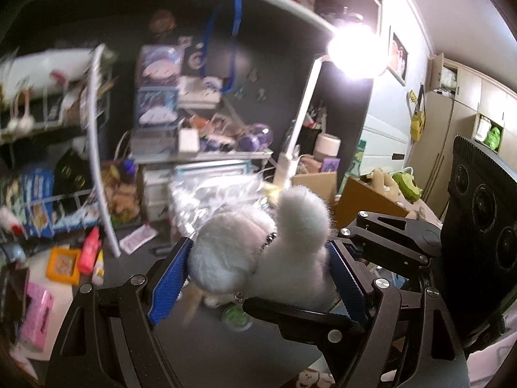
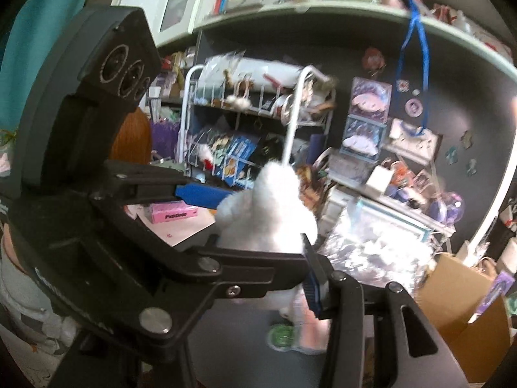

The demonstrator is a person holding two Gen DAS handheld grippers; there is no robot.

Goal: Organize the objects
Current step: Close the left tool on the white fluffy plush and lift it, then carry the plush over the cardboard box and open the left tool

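A white fluffy plush toy [image 1: 258,252] with long ears hangs between the blue pads of my left gripper [image 1: 258,278], which is shut on it above the dark desk [image 1: 226,349]. My right gripper [image 1: 349,284] comes in from the right and grips the same plush at its lower side. In the right wrist view the plush [image 2: 268,213] fills the centre, with the left gripper's blue finger [image 2: 200,194] on its left. My right gripper [image 2: 303,268] shows one blue pad [image 2: 313,284] against the plush; its other finger is hidden behind the left gripper's body.
A white wire rack [image 2: 252,119] with toys and cards stands behind on the desk. A crinkled clear plastic bag [image 1: 213,200], a cardboard box [image 2: 465,304], a pink box [image 2: 173,215] and a small green round item [image 2: 281,334] lie around. A bright lamp [image 1: 355,51] glares.
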